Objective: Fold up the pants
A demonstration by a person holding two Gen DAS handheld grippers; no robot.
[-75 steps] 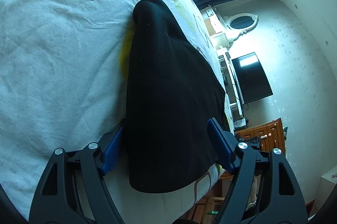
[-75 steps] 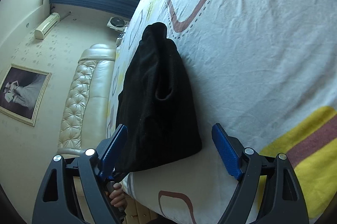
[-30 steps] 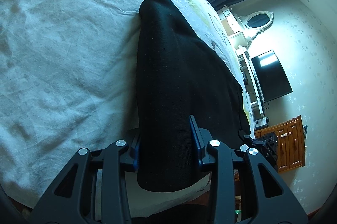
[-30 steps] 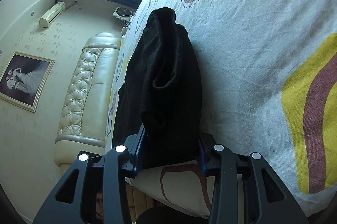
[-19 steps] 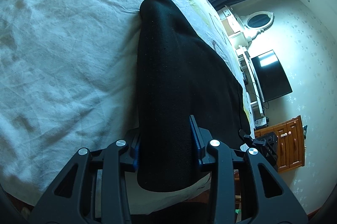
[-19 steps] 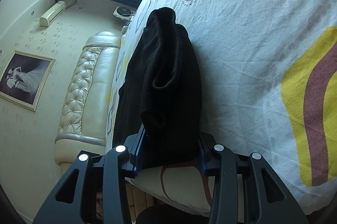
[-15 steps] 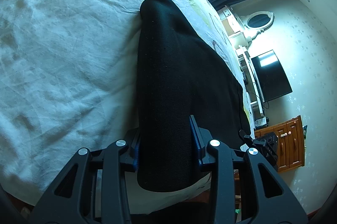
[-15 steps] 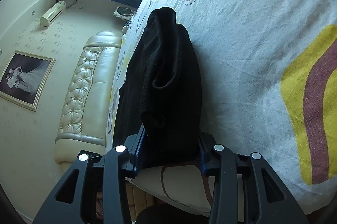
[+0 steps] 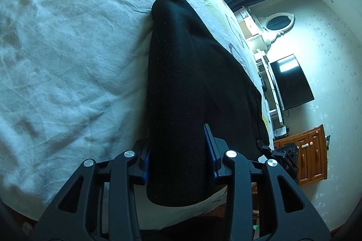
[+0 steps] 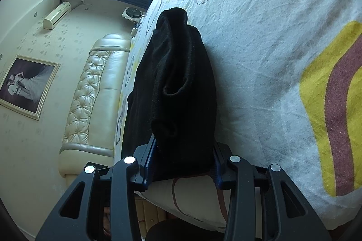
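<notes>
The black pants (image 9: 181, 82) lie along the near edge of the bed (image 9: 67, 59), stretched lengthwise over its patterned white sheet (image 10: 271, 37). The left claw (image 9: 178, 150) is clamped on one end of them, blue pads pressed into the cloth. The right claw (image 10: 183, 159) is pinched on the other, bunched end (image 10: 181, 87). A padded headboard (image 10: 90, 93) stands beyond.

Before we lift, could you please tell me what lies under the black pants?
Under the black pants lies the patterned white bedsheet; whatever the fabric itself covers stays hidden.
</notes>
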